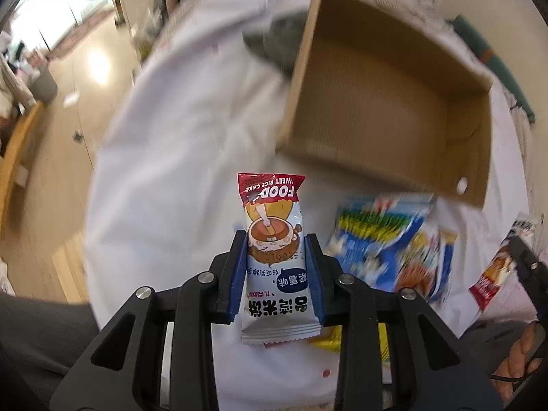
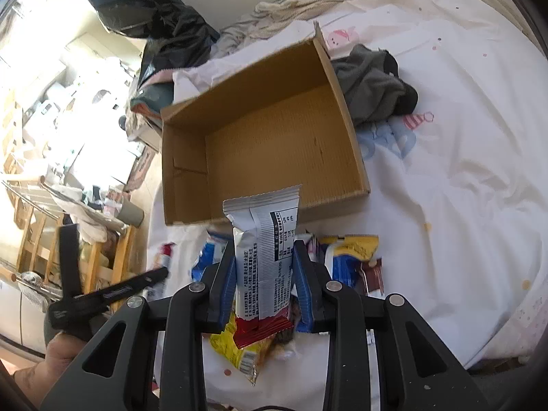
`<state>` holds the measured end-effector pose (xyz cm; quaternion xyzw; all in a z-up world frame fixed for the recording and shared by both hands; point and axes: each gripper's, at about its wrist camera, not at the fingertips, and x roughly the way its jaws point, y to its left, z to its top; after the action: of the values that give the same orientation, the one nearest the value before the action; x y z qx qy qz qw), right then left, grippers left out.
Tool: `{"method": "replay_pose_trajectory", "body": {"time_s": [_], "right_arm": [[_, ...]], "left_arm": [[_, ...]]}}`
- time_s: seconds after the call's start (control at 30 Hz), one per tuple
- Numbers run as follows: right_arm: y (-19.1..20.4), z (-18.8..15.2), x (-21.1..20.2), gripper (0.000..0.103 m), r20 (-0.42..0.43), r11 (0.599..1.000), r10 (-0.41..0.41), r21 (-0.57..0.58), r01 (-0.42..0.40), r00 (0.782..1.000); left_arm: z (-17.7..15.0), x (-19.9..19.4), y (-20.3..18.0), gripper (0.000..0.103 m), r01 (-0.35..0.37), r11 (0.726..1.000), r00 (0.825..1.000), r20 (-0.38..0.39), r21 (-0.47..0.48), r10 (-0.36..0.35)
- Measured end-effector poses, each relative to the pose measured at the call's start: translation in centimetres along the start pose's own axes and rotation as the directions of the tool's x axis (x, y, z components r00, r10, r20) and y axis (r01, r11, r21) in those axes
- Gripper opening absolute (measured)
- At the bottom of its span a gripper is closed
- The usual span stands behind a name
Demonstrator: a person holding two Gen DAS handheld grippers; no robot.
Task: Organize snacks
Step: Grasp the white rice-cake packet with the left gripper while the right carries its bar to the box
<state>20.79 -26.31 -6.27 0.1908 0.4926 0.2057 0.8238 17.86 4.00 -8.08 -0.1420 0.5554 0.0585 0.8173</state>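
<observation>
The left claw (image 1: 275,257) is clamped on a white-and-red rice cake packet (image 1: 272,239), held upright above the bed (image 1: 171,154). The right claw (image 2: 263,267) grips a second packet (image 2: 265,260), its printed back showing, over the loose pile of snacks (image 2: 346,257) on the sheet near the bed's near edge. This looks like the carrying step: both packets lifted, neither yet stowed. Next, each hand would need to reach forward over the near wall of the cardboard box (image 2: 260,144) and release. The box, further up the bed, holds nothing; a dark garment (image 2: 373,85) lies beside it.
</observation>
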Motion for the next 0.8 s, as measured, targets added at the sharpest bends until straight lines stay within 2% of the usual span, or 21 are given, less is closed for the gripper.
{"method": "replay_pose_trajectory", "body": {"time_s": [0.17, 0.33, 0.53, 0.8], "right_arm": [[0.6, 1.8, -0.2, 0.033, 0.053, 1.000, 0.011, -0.026, -0.010, 0.999], [1.3, 3.8, 0.4, 0.033, 0.091, 0.998, 0.027, -0.064, -0.021, 0.995], [2.1, 6.4, 2.0, 0.033, 0.135, 0.994, 0.016, -0.110, -0.001, 0.991], [1.7, 9.2, 5.3, 0.033, 0.143, 0.989, -0.062, -0.125, 0.081, 0.988]], "left_arm": [[3.0, -3.4, -1.0, 0.028, 0.022, 0.999, 0.989, 0.145, 0.038, -0.027], [6.0, -5.2, -2.6, 0.028, 0.012, 0.993, 0.971, 0.238, 0.116, -0.040], [8.2, -4.7, -5.2, 0.028, 0.022, 0.984, 0.961, 0.269, 0.176, -0.070], [10.0, -1.8, -8.2, 0.028, 0.022, 0.970, 0.957, 0.276, 0.241, -0.090]]}}
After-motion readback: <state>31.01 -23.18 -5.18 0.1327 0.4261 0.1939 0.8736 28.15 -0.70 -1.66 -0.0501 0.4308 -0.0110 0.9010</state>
